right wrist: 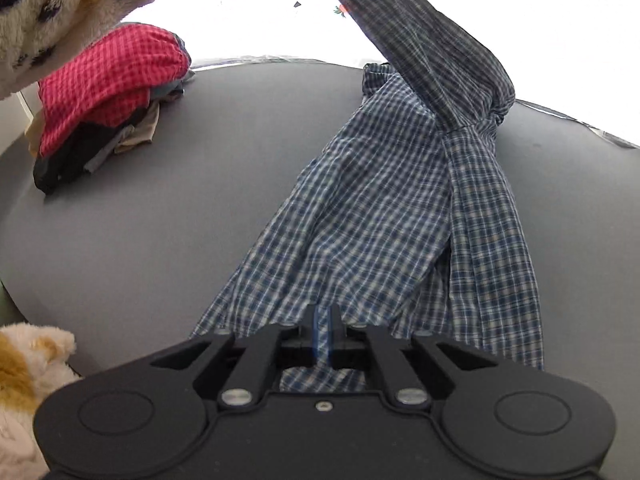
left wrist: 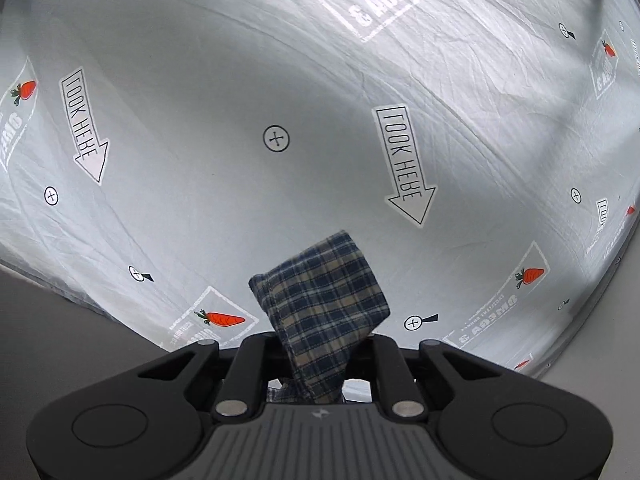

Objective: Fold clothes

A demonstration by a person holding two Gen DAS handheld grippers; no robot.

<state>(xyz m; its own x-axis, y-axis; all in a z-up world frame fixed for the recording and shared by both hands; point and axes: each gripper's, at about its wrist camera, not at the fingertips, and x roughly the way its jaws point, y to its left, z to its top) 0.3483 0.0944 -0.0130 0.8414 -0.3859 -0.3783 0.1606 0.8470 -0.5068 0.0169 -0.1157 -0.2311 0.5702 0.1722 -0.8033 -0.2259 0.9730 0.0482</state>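
blue-and-white plaid cotton shirt (right wrist: pixel 384 208) lifted off grey surface (right wrist: pixel 160 208), sleeve trailing toward 12 o'clock — left gripper (left wrist: pixel 320 354) and right gripper (right wrist: pixel 322 338) fingers both clenched on its cloth. no fold made yet; red checked pile (right wrist: pixel 108 92) at 10 o'clock.

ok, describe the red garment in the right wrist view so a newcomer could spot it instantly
Start at the grey table and go to its far left edge, where a small pile of clothes sits. The red checked garment is the top of that pile. It is the only red cloth; the blue plaid shirt lies apart, to the right.
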